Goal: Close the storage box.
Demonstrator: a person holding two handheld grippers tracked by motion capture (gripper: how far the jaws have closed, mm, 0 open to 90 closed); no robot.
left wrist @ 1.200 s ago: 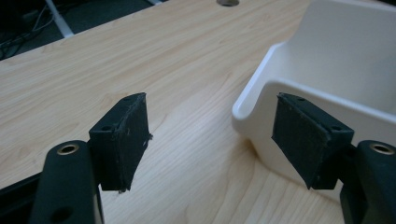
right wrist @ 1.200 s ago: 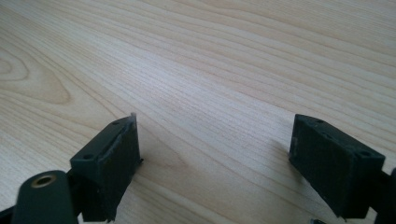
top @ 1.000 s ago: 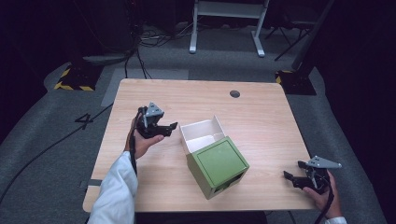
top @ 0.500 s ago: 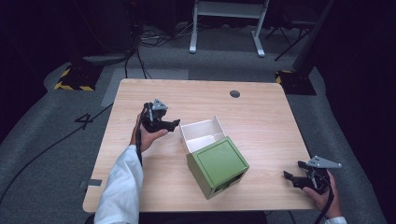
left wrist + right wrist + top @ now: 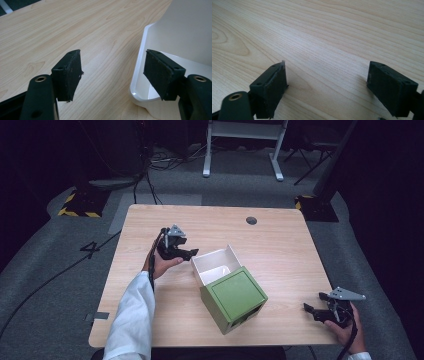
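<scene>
Left gripper (image 5: 192, 253): jaws apart, straddling the white tray's (image 5: 216, 261) left rim.
Right gripper (image 5: 309, 308): jaws apart, near-right counter (image 5: 280, 250) edge.
Green box (image 5: 234, 298): centre, touching the tray's near side.

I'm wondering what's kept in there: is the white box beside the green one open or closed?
Open. The white box has no lid on top; the high view looks straight into its pale interior, which seems empty, though part lies behind the green box.

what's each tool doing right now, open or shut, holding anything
Left tool: open, empty, at the white box corner.
Right tool: open, empty, over bare table.
</scene>
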